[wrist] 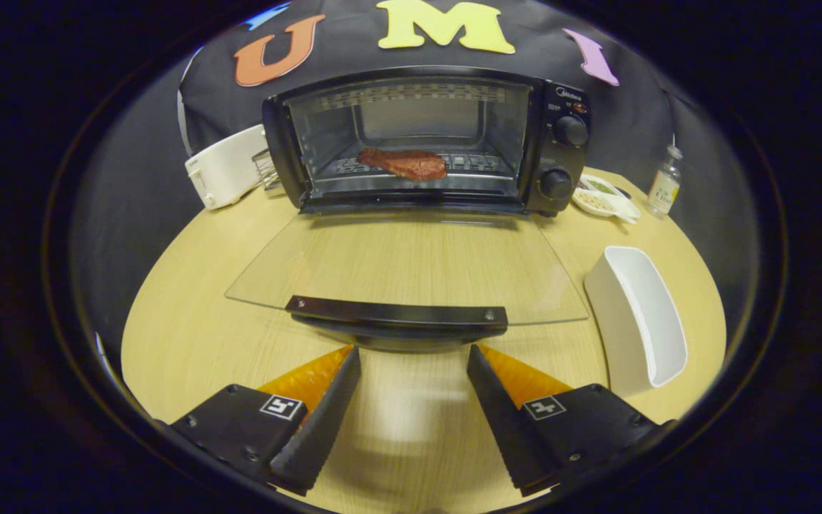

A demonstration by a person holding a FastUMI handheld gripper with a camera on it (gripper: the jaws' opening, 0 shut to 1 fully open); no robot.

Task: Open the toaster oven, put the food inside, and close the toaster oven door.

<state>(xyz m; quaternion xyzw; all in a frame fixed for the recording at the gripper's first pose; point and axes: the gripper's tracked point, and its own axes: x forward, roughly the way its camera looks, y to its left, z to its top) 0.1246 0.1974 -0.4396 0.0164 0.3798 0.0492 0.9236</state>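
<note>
While the gripper (413, 357) hangs wide apart and empty just near of the door handle (397, 314), the glass door (411, 264) lies flat open from the toaster oven (561, 128), with the meat (404, 163) on its rack. A white container (636, 318) stands right of the door's edge.

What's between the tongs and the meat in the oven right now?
In the gripper view, the open tongs sit just short of the door handle. Beyond it the lowered glass door spans the gap to the meat on the oven rack.
</note>
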